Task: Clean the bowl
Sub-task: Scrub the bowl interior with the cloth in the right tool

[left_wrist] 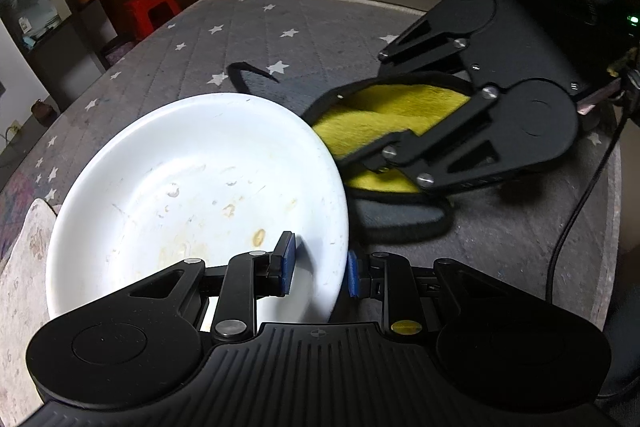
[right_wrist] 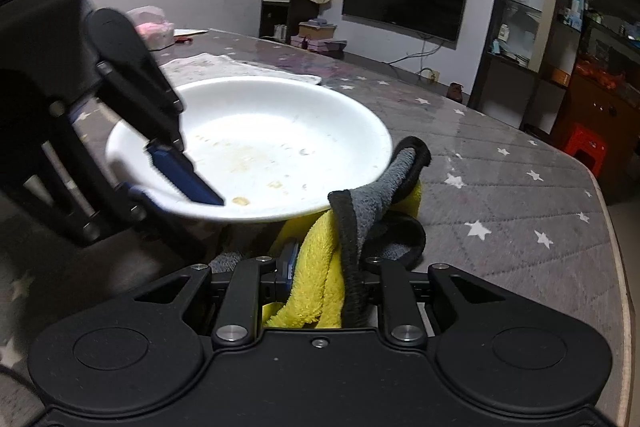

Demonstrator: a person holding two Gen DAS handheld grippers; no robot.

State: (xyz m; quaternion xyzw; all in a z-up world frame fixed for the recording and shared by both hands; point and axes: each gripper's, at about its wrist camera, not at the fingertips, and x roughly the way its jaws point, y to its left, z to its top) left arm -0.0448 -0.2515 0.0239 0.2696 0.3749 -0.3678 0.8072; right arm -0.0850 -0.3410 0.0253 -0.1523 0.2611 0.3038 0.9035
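Note:
A white shallow bowl with brown food stains is held tilted above the table. My left gripper is shut on the bowl's near rim, one blue pad inside and one outside. In the right wrist view the bowl sits ahead with the left gripper clamped on its left rim. My right gripper is shut on a yellow and grey cloth with black trim, just below the bowl's near edge. In the left wrist view the cloth lies bunched under the right gripper, beside the bowl's right edge.
The table has a grey quilted cover with white stars. A stained white cloth lies on the table beyond the bowl. A pink bag sits at the far left. A black cable runs along the right edge. A red stool stands beyond the table.

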